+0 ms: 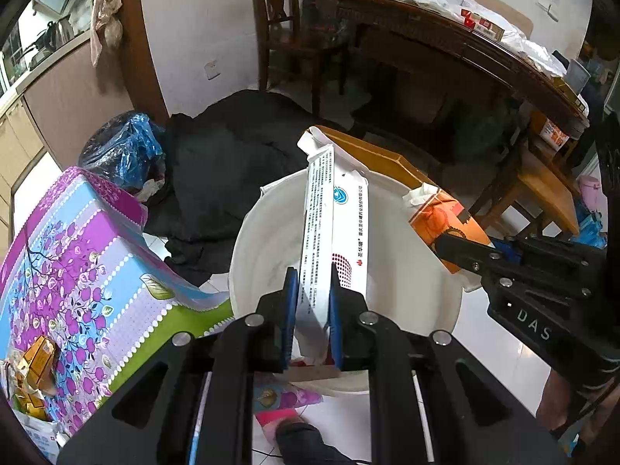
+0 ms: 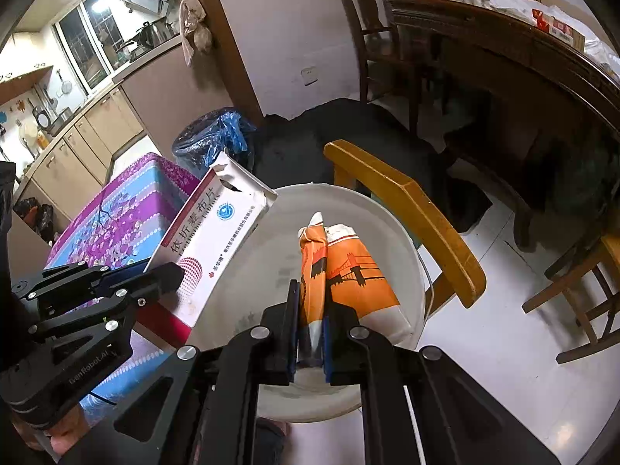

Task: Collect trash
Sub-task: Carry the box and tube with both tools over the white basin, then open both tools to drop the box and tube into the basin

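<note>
Box (image 1: 336, 228) (white) in L gripper (image 1: 314, 290)

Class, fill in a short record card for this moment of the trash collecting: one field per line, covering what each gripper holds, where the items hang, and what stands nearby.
Left gripper: jaws shut on a white torn-open cardboard medicine box
Right gripper: jaws shut on an orange and white crumpled paper packet
Position of both items: held over the round white plastic bucket
Bucket contents: none visible
Behind bucket: yellow wooden chair back
To the left: purple and blue floral box
Further back: bin lined with a blue plastic bag
</note>
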Motion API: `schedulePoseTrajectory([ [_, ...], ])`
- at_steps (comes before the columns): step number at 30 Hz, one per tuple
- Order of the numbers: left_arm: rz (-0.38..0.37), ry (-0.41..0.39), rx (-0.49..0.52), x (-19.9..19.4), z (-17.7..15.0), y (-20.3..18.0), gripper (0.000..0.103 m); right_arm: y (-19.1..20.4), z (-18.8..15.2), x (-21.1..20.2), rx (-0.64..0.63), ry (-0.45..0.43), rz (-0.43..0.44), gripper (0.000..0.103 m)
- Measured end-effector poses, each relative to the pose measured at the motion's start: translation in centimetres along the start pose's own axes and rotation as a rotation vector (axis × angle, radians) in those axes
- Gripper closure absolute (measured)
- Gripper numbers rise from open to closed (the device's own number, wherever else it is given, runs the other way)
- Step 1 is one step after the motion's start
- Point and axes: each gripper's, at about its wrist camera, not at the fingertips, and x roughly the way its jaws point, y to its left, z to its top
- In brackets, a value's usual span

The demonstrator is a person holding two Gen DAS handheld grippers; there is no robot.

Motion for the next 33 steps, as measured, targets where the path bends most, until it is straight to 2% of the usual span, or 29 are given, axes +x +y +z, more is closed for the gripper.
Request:
schedulePoseTrajectory([
  [7,0.015,0.011,-0.016,0.7,-0.1,0.3,0.089,-0.1,-0.2,0.6,-0.003,0.007,0.008,0.092],
  [9,0.024,0.016,-0.023,1.0,-0.1,0.5,0.078,-0.1,-0.2,0.7,-0.004,0.011,0.009,0.091],
  [10,0.027,0.014,-0.025,1.0,0.0,0.5,0.067,-0.2,-0.3,0.8,-0.003,0.011,0.010,0.084],
  [11,0.028,0.010,-0.029,1.1,-0.1,0.6,0.064,-0.3,-0.3,0.8,-0.001,0.008,0.009,0.073],
  [13,0.026,0.009,-0.032,1.2,-0.2,0.8,0.061,-0.5,-0.3,0.8,0.010,0.002,0.006,0.063],
  [33,0.037,-0.021,-0.042,0.1,-1.4,1.9,0.061,0.7,-0.5,-1.2,-0.020,-0.059,0.008,0.062],
])
